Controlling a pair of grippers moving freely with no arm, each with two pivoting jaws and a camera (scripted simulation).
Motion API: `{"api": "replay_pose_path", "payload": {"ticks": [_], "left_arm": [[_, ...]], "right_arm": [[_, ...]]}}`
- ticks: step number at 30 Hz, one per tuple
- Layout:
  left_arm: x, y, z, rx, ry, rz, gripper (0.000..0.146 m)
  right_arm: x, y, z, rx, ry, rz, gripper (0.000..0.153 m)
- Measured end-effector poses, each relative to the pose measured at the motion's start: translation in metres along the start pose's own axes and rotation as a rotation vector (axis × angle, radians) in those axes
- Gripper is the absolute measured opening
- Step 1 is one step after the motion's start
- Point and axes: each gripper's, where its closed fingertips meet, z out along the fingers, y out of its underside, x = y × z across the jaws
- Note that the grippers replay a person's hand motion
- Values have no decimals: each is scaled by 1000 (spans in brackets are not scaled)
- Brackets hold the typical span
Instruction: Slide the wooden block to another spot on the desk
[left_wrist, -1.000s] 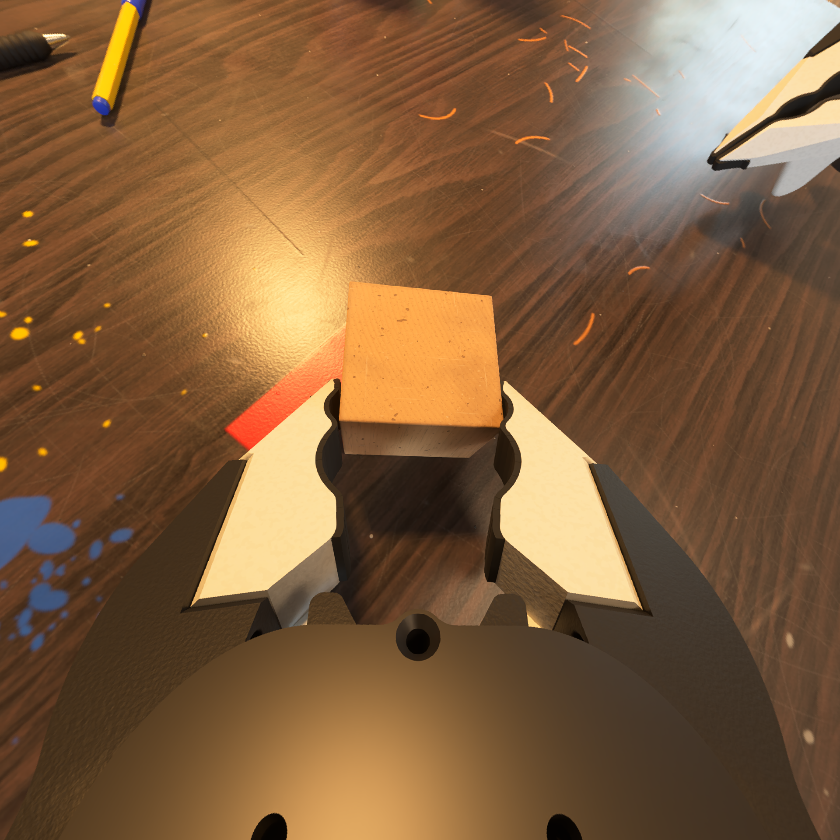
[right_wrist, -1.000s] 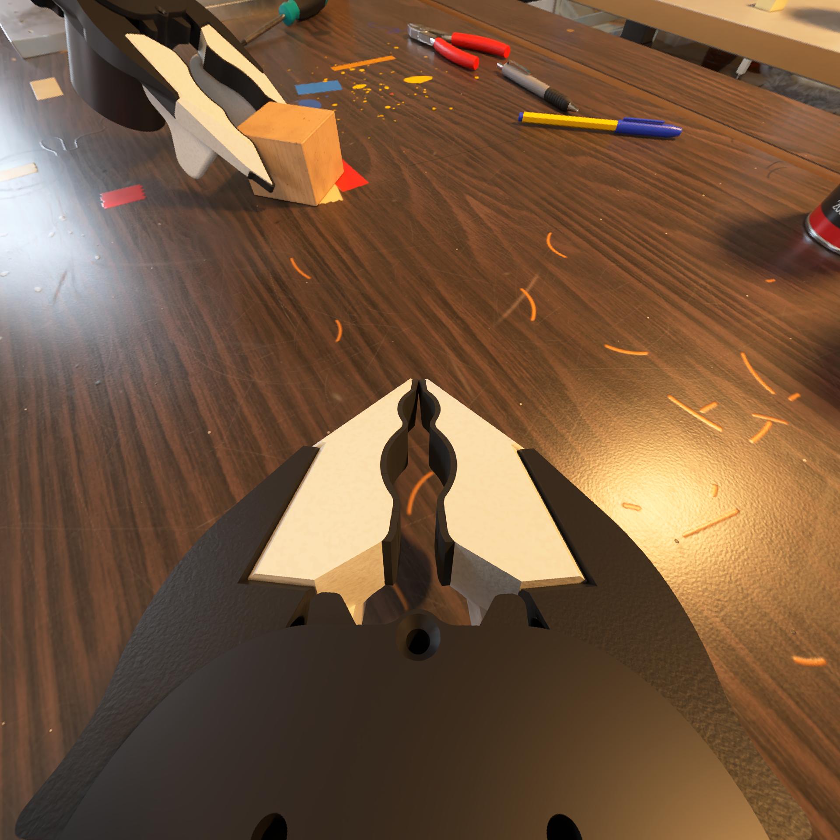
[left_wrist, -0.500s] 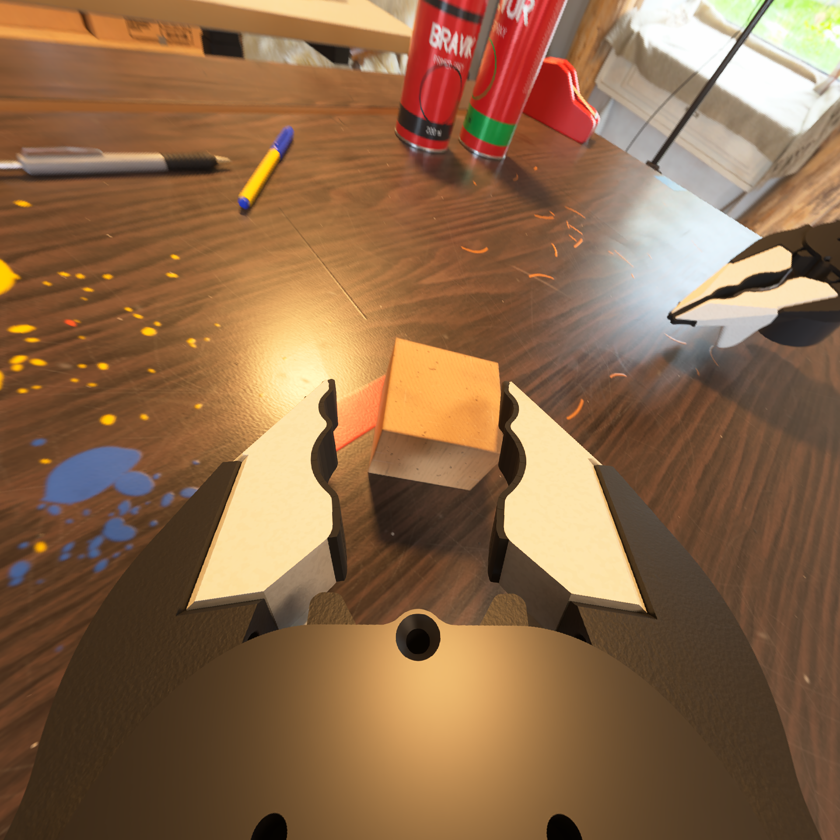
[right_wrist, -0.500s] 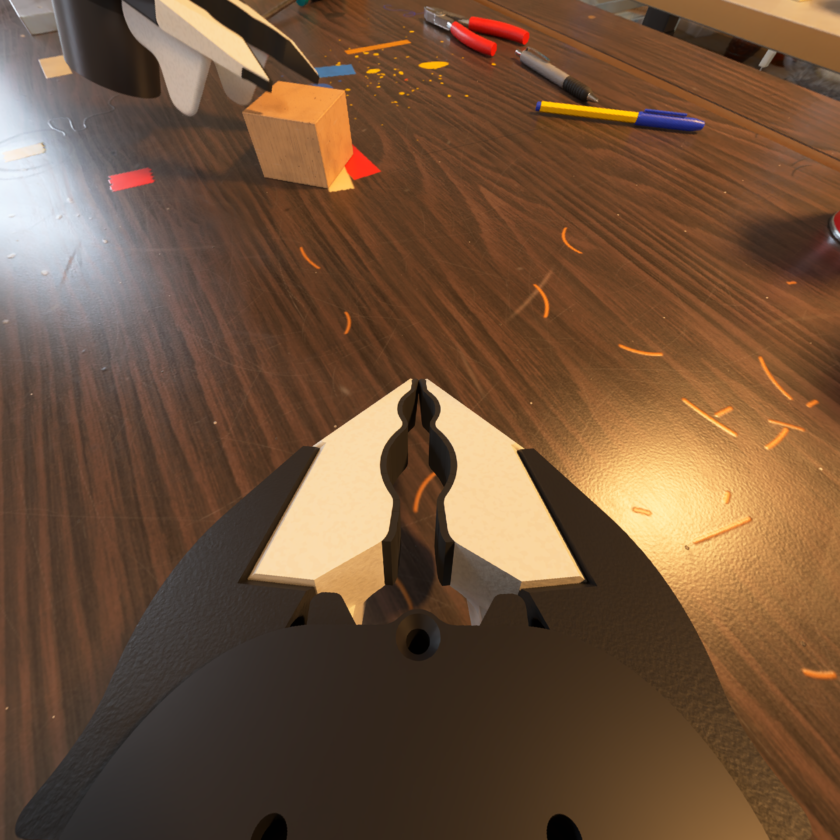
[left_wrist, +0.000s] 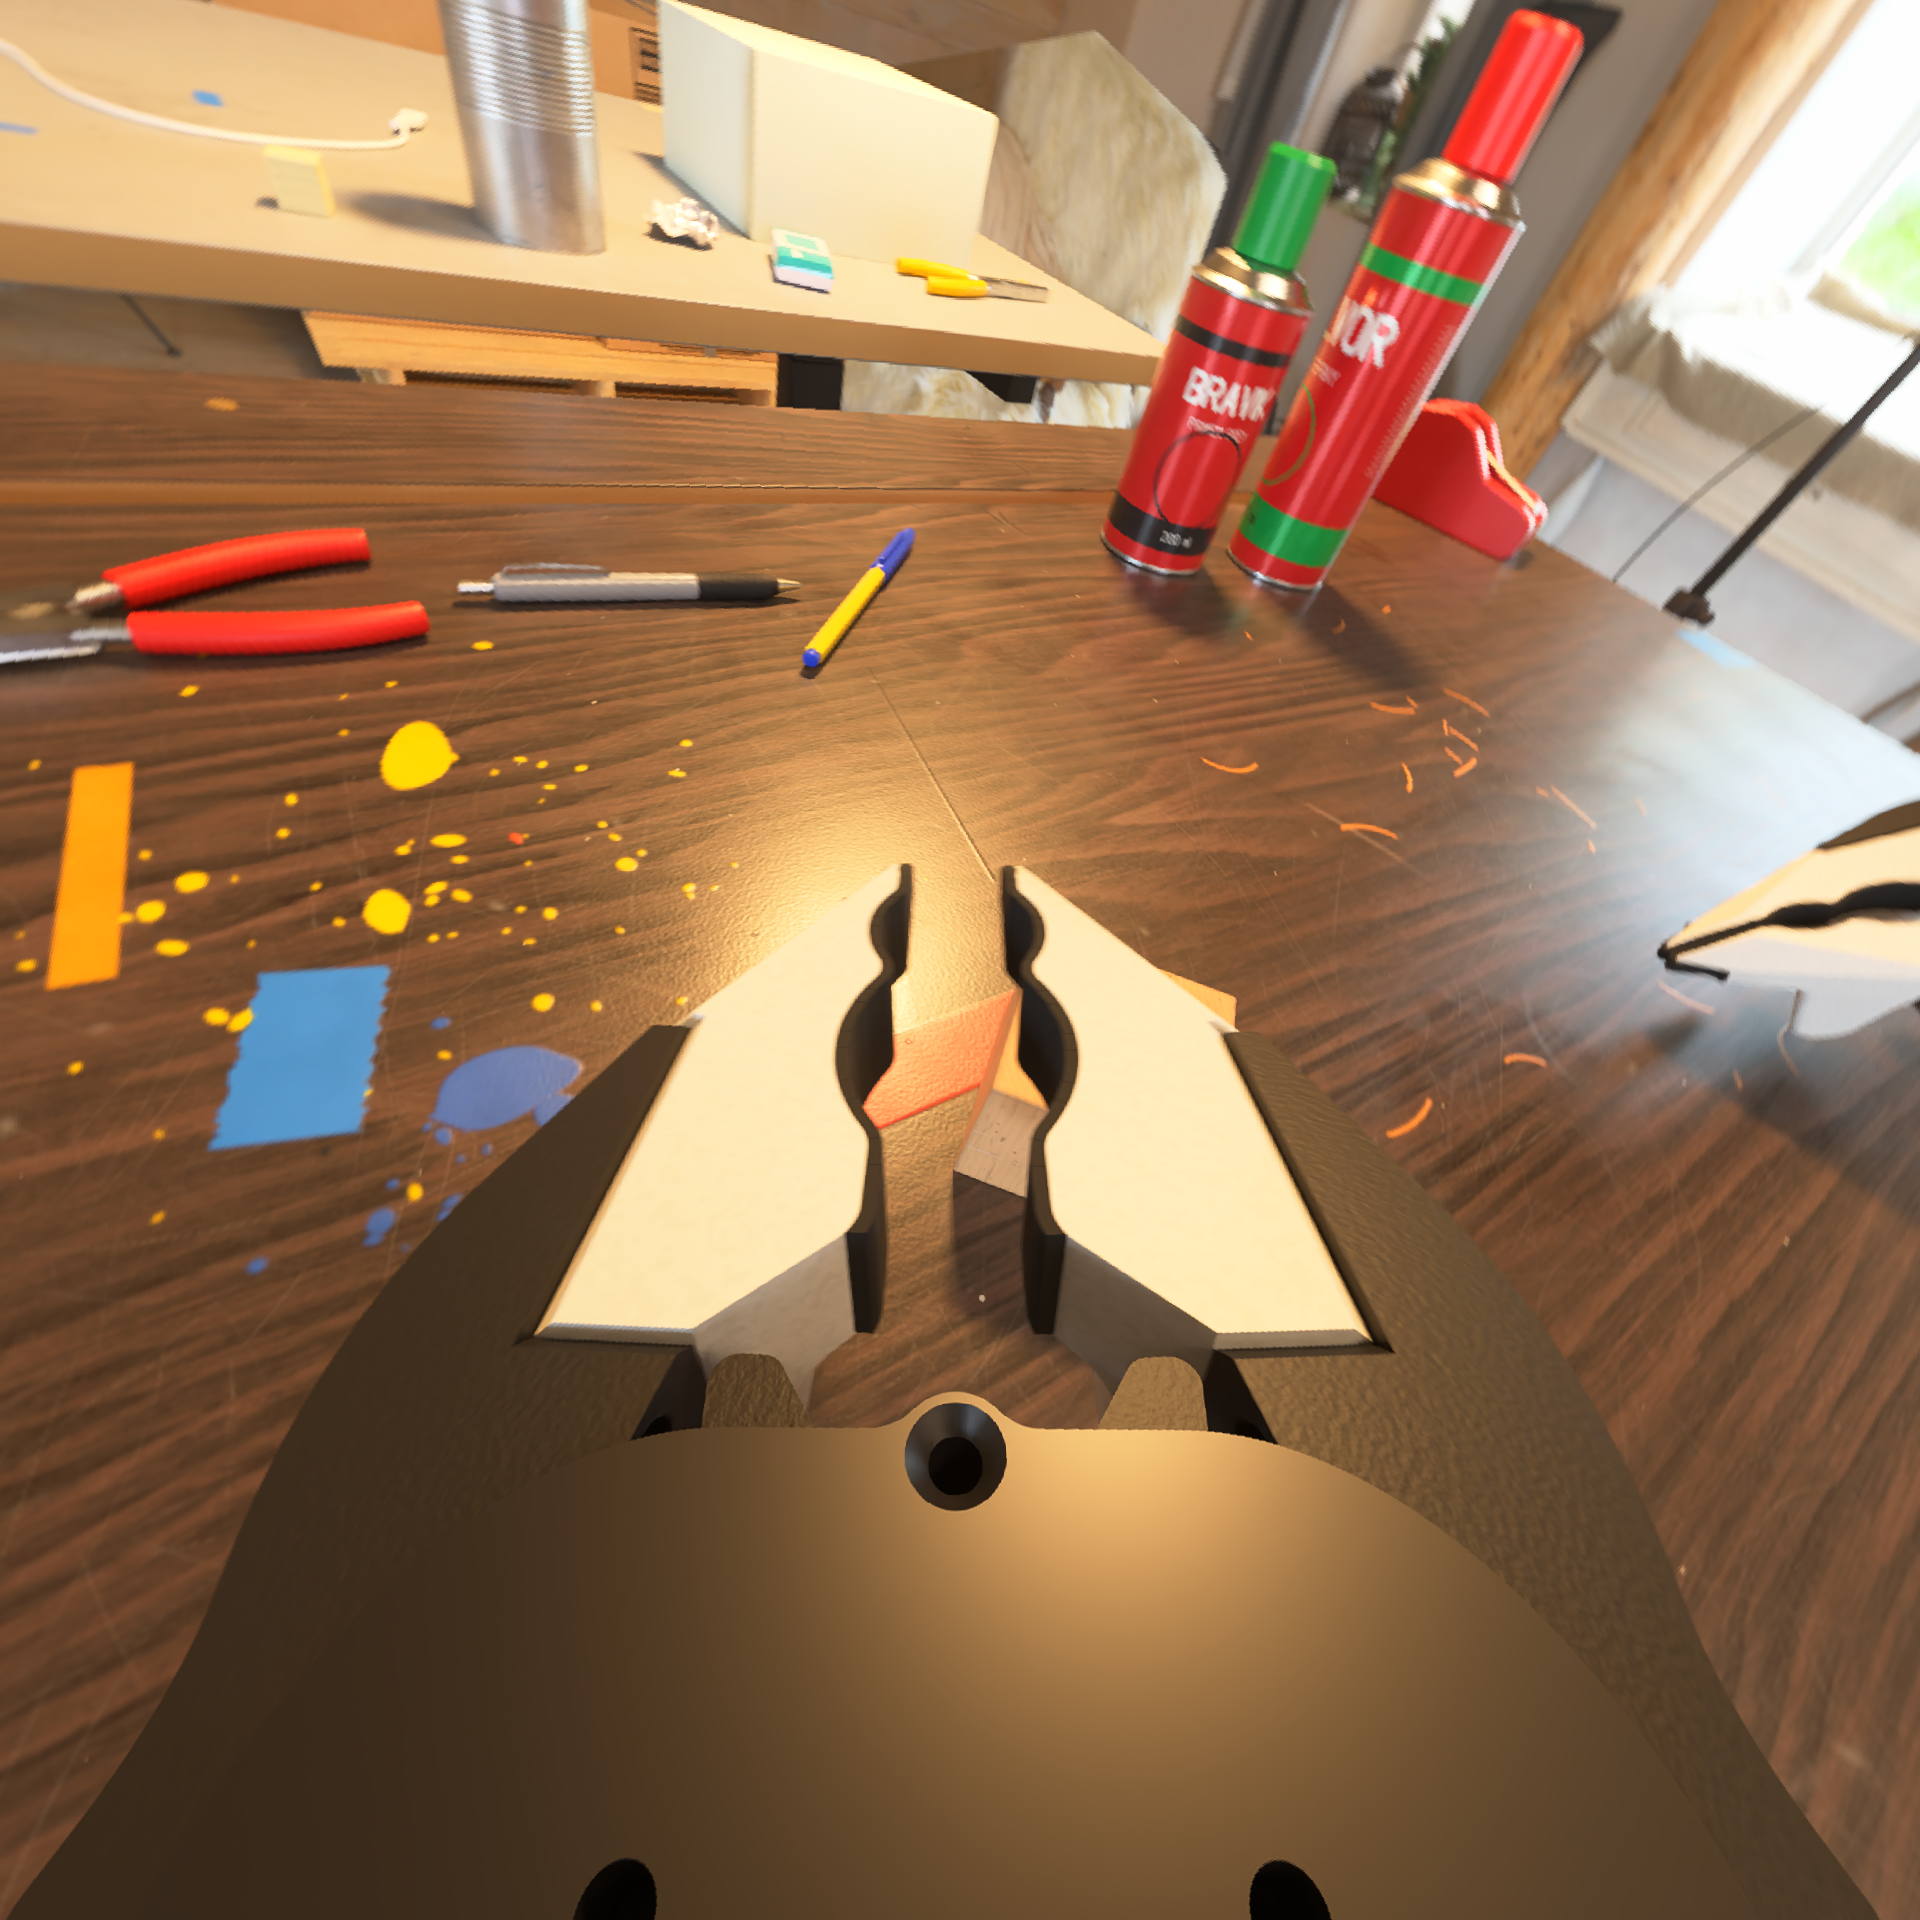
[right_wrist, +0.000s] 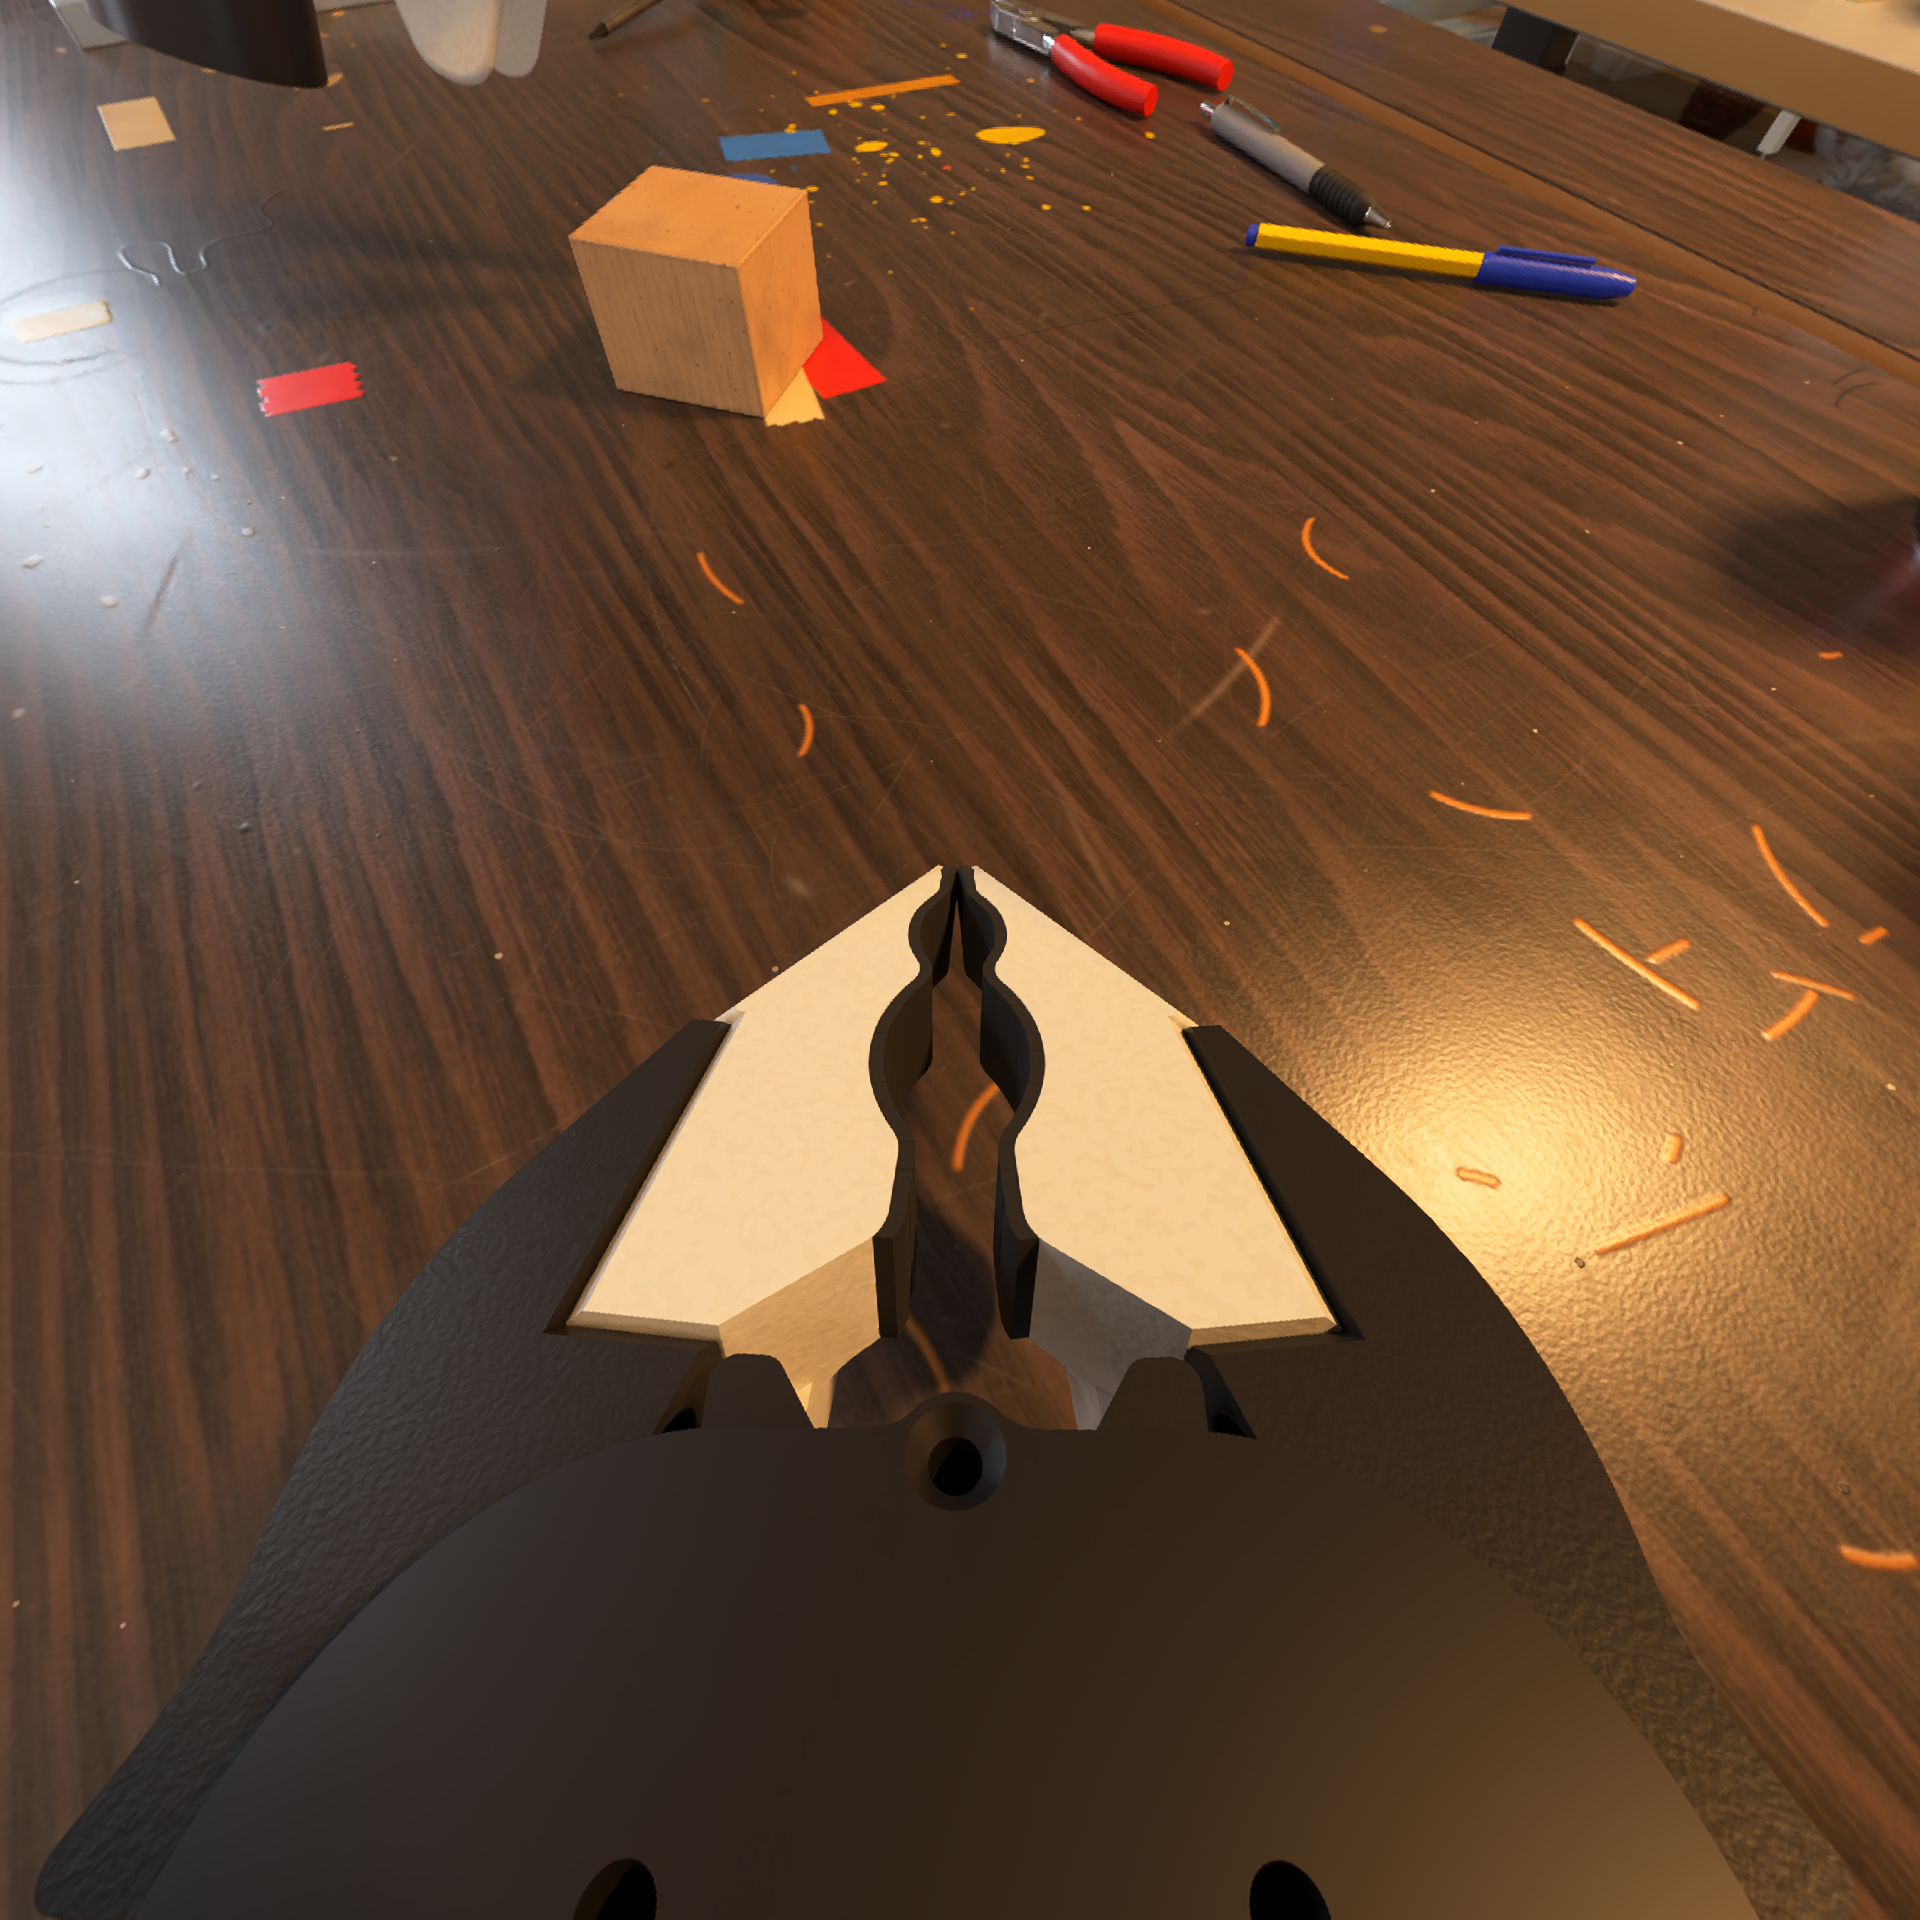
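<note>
The wooden block (right_wrist: 696, 291) rests on the dark desk, over a red tape patch (right_wrist: 842, 364). In the left wrist view only slivers of the block (left_wrist: 997, 1143) show under my left gripper's right finger. My left gripper (left_wrist: 956, 878) hangs above and behind the block, empty, its jaws narrowed to a small gap. Only its lower edge (right_wrist: 468, 31) shows at the top of the right wrist view. My right gripper (right_wrist: 956, 873) is shut and empty, low over the desk well short of the block. It also shows in the left wrist view (left_wrist: 1818, 914).
Red-handled pliers (left_wrist: 239, 603), a grey pen (left_wrist: 623, 587) and a yellow-blue pen (left_wrist: 857, 603) lie beyond the block. Two red spray cans (left_wrist: 1205, 416) and a red case (left_wrist: 1455, 478) stand at the far right, near the desk's edge. Tape patches and paint spots mark the desk.
My left gripper let go of the block, rose and tilted up away from it, and its jaws narrowed. The block stays on the desk. My right gripper stays shut.
</note>
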Motion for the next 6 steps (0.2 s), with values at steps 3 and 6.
{"api": "replay_pose_path", "payload": {"ticks": [3, 6], "left_arm": [[-15, 2, -1, -6, -70, -92, 0], [-21, 2, -2, 1, -97, -99, 3]], "right_arm": [[0, 0, 0, -2, -4, 0, 0], [-1, 0, 0, -2, -5, -2, 0]]}}
